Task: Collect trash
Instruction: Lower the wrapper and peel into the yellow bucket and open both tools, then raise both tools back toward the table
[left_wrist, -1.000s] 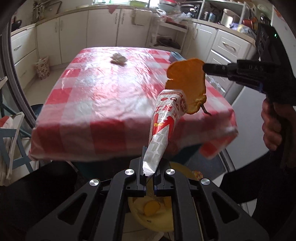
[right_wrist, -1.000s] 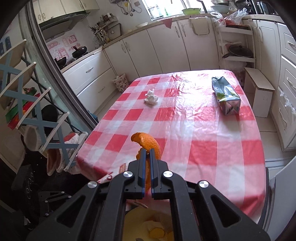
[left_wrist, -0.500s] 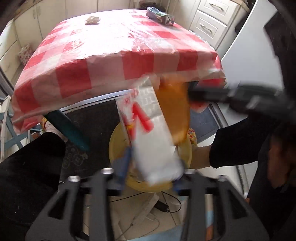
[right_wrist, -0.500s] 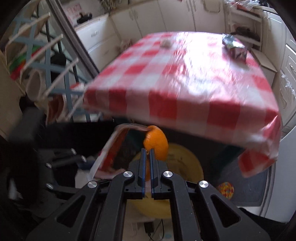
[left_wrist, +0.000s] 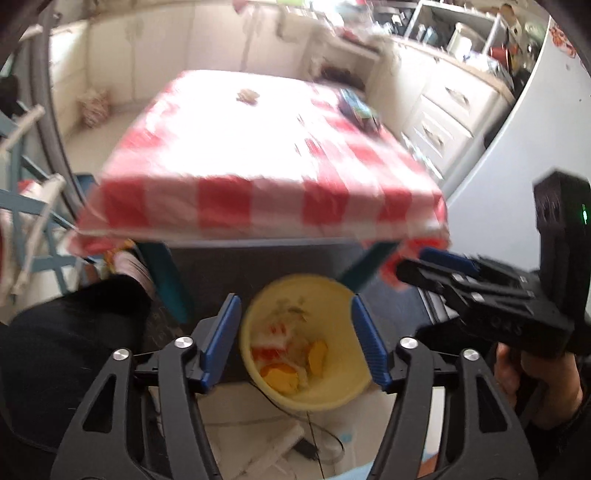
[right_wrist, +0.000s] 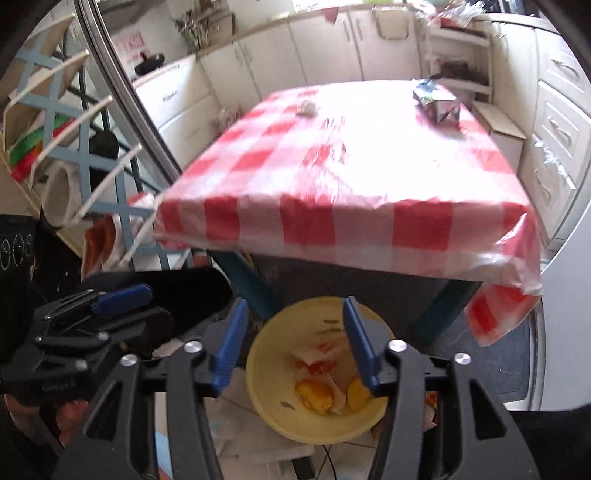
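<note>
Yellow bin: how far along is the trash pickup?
Done: orange peel and a red-and-white wrapper lie in the yellow bin. In hand: nothing; the left gripper and right gripper are both open above it. Left: a crumpled white wad and a carton on the table.

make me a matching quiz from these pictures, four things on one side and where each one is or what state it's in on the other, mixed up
Things:
1. yellow bin
2. orange peel
3. crumpled tissue
4. left gripper

Places or states:
A. on the checked tablecloth
B. open and empty
C. inside the bin
D. on the floor by the table's near edge

Pairs: 1-D, 2-C, 3-A, 4-B
</note>
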